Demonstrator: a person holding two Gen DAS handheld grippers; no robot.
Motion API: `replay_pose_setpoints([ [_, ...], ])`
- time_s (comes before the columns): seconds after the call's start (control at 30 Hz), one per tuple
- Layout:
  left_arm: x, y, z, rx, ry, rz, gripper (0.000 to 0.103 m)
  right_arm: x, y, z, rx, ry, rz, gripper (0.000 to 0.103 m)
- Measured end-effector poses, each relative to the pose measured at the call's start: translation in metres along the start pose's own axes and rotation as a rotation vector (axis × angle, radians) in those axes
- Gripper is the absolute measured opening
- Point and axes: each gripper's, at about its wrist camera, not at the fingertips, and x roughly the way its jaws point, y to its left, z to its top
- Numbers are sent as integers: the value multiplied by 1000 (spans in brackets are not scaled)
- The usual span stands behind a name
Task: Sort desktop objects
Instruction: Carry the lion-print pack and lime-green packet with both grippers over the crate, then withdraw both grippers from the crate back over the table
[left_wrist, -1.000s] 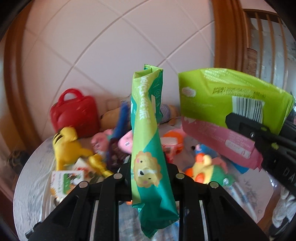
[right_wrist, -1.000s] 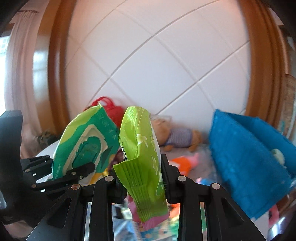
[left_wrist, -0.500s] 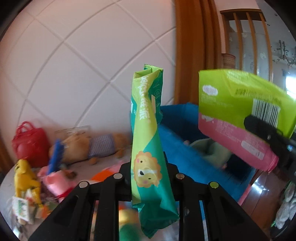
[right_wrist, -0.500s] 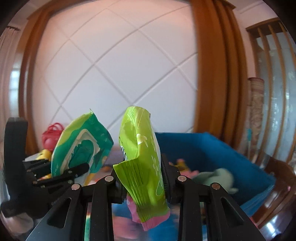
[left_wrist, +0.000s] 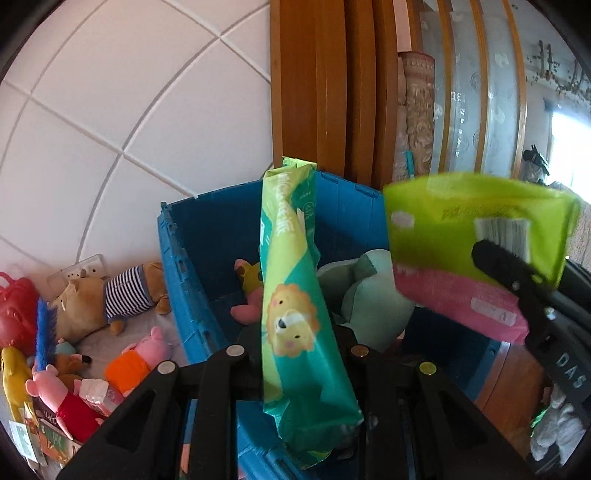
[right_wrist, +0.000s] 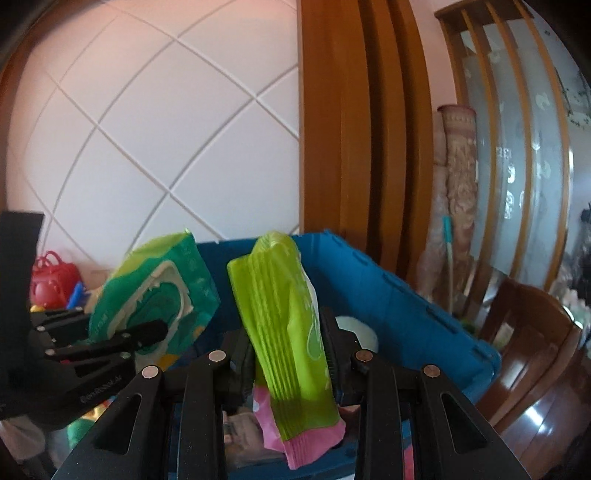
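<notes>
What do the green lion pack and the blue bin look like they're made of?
Green lion pack: looks like soft, glossy plastic film; it creases and carries printed artwork. Blue bin: likely rigid moulded plastic with a matte finish, judging by its ribbed, slotted walls.

The left black two-finger gripper (left_wrist: 295, 354) and the right black two-finger gripper (right_wrist: 291, 354), side by side, each seem clamped tight.

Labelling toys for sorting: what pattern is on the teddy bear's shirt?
Navy and white stripes on the teddy bear; left wrist view shows it best.
</notes>
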Motion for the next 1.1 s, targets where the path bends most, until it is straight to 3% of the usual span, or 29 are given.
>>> replay_pose_setpoints([
  [0.1, 7, -12, 2, 18, 3, 26, 29, 13, -9, -4, 13, 25, 3, 34],
  [0.13, 7, -13, 2, 15, 3, 40, 46, 13, -11, -4, 12, 21, -5, 46],
  [0.17, 6, -14, 2, 12, 2, 54, 70, 13, -12, -5, 11, 17, -12, 73],
  [0.23, -2, -9, -2, 8, -16, 81, 88, 11, -13, -4, 6, 11, -22, 102],
  [0.4, -18, 4, -11, -15, -38, 137, 90, 2, -12, -9, 14, -3, -19, 102],
  [0.47, -25, 12, -17, -34, -39, 153, 96, -2, -8, -11, 14, -8, -9, 103],
  [0.6, -60, 39, -42, -90, -52, 244, 99, -20, 7, -18, 10, -25, 19, 103],
  [0.87, -152, 118, -127, -216, -11, 318, 102, -91, 96, -50, -16, -65, 111, 103],
  [1.1, -228, 145, -201, -235, 9, 340, 102, -151, 166, -90, -20, -42, 111, 103],
])
